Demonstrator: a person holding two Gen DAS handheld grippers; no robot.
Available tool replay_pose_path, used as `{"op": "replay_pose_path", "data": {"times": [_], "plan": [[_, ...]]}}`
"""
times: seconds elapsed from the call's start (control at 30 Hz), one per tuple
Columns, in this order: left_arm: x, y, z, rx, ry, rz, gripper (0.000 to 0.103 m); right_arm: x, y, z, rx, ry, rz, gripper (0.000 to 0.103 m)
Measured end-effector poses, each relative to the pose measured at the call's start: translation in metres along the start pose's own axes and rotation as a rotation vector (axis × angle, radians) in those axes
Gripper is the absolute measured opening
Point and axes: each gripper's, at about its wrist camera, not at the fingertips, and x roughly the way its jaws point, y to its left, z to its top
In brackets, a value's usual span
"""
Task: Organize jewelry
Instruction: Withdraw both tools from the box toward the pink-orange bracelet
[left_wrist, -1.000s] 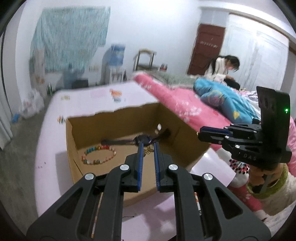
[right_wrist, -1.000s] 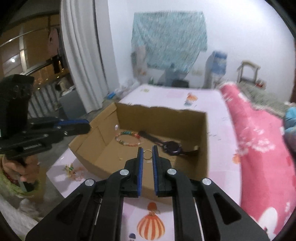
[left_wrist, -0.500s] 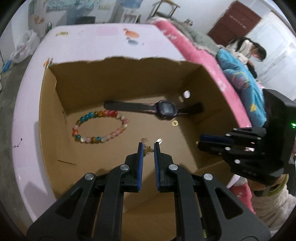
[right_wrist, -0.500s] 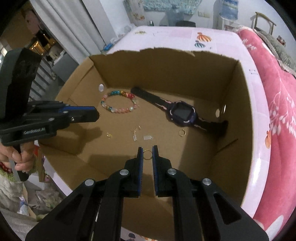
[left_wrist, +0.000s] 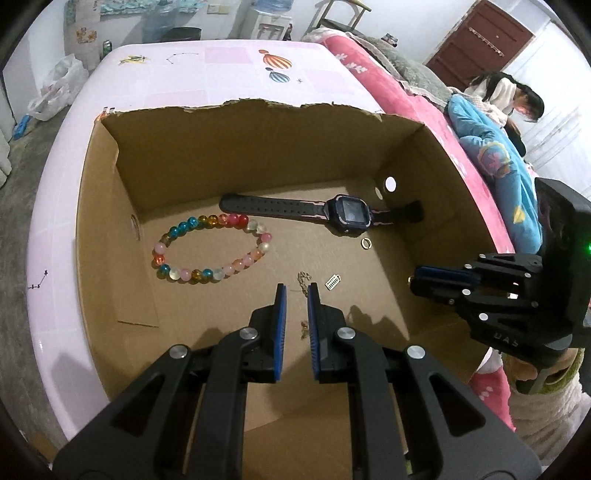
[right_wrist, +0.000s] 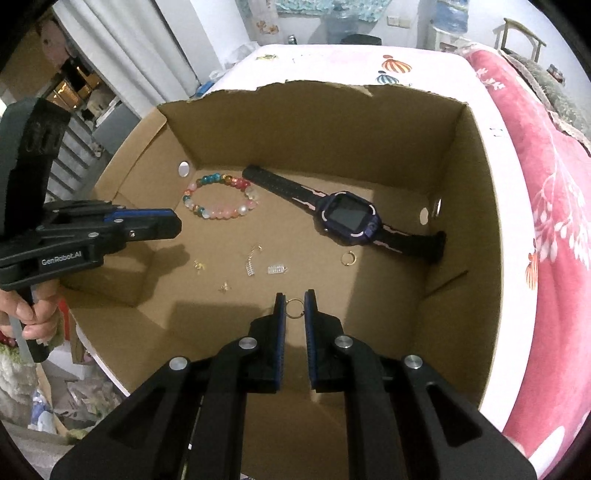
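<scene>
An open cardboard box (left_wrist: 110, 229) holds a beaded bracelet (left_wrist: 210, 249), a dark watch (left_wrist: 347, 214), a small gold ring (left_wrist: 365, 243), a silver clip (left_wrist: 332, 282) and small gold earrings. My left gripper (left_wrist: 295, 291) hangs over the box floor, jaws slightly apart, with a thin gold chain (left_wrist: 303, 284) between the tips. My right gripper (right_wrist: 294, 301) is shut on a thin ring (right_wrist: 294, 308) above the box floor. The bracelet (right_wrist: 221, 197), watch (right_wrist: 349, 218) and gold ring (right_wrist: 348, 258) also show in the right wrist view.
The box (right_wrist: 480, 221) stands on a pink patterned table (left_wrist: 221, 74). A pink bed (right_wrist: 554, 184) lies along the right. A person in blue (left_wrist: 495, 147) lies on it. Bags lie on the floor at the left.
Both grippers have tipped down and moved into the box. The left jaws have opened a little around the chain. The right gripper still grips the ring.
</scene>
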Motion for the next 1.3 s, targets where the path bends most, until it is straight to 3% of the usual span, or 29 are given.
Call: {"op": "replay_pose_path", "data": {"times": [0.37,0.47,0.7,0.8,0.97,1.03,1.17,1.23,1.3], "plan": [[-0.02,-0.002,-0.005,0.0,-0.085,-0.015,0.012,-0.005,-0.004,0.0,0.009,-0.022,0.009,0.012],[-0.033,-0.007,-0.007,0.014,-0.129,-0.025,0.016,-0.016,-0.009,0.002,0.023,-0.068,0.013,0.022],[-0.068,-0.022,-0.016,0.068,-0.241,-0.016,0.021,-0.051,-0.023,0.005,0.057,-0.178,0.034,0.023],[-0.084,-0.03,-0.023,0.093,-0.289,-0.016,0.028,-0.067,-0.026,0.001,0.07,-0.221,0.046,0.023],[-0.115,-0.043,-0.046,0.145,-0.374,-0.01,0.042,-0.108,-0.028,-0.022,0.084,-0.342,0.051,0.036],[-0.126,-0.048,-0.059,0.158,-0.41,-0.002,0.055,-0.128,-0.028,-0.039,0.087,-0.417,0.027,0.051],[-0.137,-0.053,-0.095,0.172,-0.454,-0.015,0.068,-0.158,-0.027,-0.082,0.099,-0.542,-0.065,0.066],[-0.134,-0.054,-0.112,0.182,-0.444,-0.025,0.077,-0.163,-0.027,-0.106,0.108,-0.561,-0.124,0.074],[-0.129,-0.056,-0.126,0.189,-0.423,-0.013,0.082,-0.16,-0.027,-0.123,0.122,-0.541,-0.158,0.075]]}}
